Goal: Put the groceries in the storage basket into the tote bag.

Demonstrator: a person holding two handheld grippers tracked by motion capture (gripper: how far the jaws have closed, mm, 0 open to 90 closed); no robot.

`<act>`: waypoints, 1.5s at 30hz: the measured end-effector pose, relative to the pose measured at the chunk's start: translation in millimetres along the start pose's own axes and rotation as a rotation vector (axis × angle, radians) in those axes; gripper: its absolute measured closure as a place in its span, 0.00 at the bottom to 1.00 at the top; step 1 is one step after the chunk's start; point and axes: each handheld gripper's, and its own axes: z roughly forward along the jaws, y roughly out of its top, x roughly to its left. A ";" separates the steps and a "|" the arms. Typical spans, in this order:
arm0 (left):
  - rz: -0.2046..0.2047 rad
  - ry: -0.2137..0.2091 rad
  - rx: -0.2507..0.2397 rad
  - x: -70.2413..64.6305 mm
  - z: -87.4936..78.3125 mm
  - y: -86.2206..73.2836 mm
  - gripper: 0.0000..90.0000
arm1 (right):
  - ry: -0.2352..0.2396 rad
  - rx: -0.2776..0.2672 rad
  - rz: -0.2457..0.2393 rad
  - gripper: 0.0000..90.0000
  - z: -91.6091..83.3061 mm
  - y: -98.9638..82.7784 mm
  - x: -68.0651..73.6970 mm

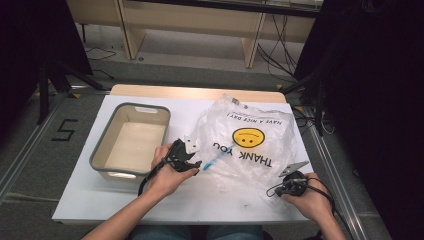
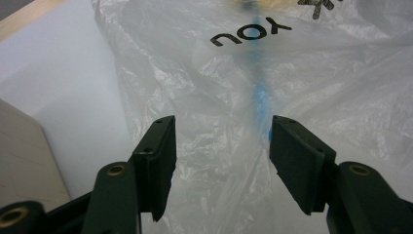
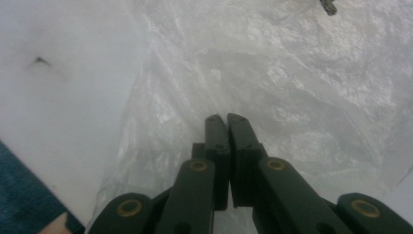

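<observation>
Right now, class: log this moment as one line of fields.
left hand-held gripper: open at plastic bag | right hand-held gripper: shut on bag edge | blue item inside bag | grey bin beside it

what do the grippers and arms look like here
Both grippers are black, each with two flat, slab-like jaws on arms with brass-coloured rivets. The left gripper and right gripper each carry a grey three-cornered plate on top and trail a black cable. The forearms are bare, with no sleeves showing.

left gripper (image 2: pixel 221 141) jaws stand apart — right gripper (image 3: pixel 227 119) jaws pressed together, both hands low.
</observation>
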 end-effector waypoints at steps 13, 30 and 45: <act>-0.012 -0.038 0.037 -2.1 3.0 -5.4 0.44 | -0.109 -0.053 0.018 0.98 2.5 -4.6 -29.0; -0.013 -0.071 0.055 -9.4 4.6 -19.2 0.42 | -0.059 -0.352 0.185 0.70 -17.4 -3.3 -23.6; -0.079 -0.093 -0.020 -3.1 -20.1 -20.9 0.34 | -0.064 -0.410 0.324 0.44 -17.5 -12.5 -19.0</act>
